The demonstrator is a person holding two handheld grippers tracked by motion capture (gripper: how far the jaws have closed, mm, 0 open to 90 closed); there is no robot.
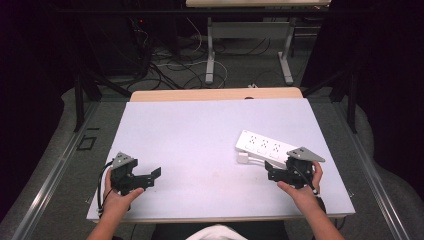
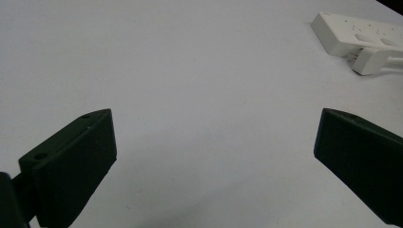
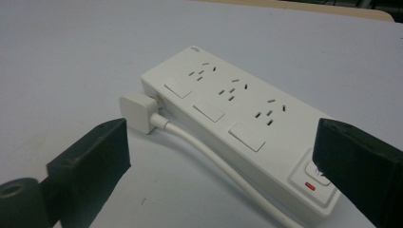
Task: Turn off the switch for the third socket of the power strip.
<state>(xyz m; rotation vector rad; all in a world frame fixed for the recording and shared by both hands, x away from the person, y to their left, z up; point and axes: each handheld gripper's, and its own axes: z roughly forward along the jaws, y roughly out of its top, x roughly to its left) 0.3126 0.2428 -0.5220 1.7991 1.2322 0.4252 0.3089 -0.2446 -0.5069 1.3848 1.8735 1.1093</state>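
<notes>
Both tongs wide open and empty; power strip (image 1: 266, 146) at 3 o'clock on the table (image 1: 200, 135).

Our right gripper (image 3: 221, 156) straddles the strip's switch end without touching; the left gripper (image 2: 214, 152) idles at 8 o'clock. Risks, as we judge them: jaws may press the red-marked switch (image 3: 313, 178), or closing may snag the white cable (image 3: 214, 156) and dislodge its plug (image 3: 138, 111).

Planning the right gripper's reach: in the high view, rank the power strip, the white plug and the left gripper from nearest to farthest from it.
From the right gripper:
1. Power strip, just beyond it.
2. White plug, at the strip's left end, slightly farther.
3. Left gripper, across the table.
</notes>
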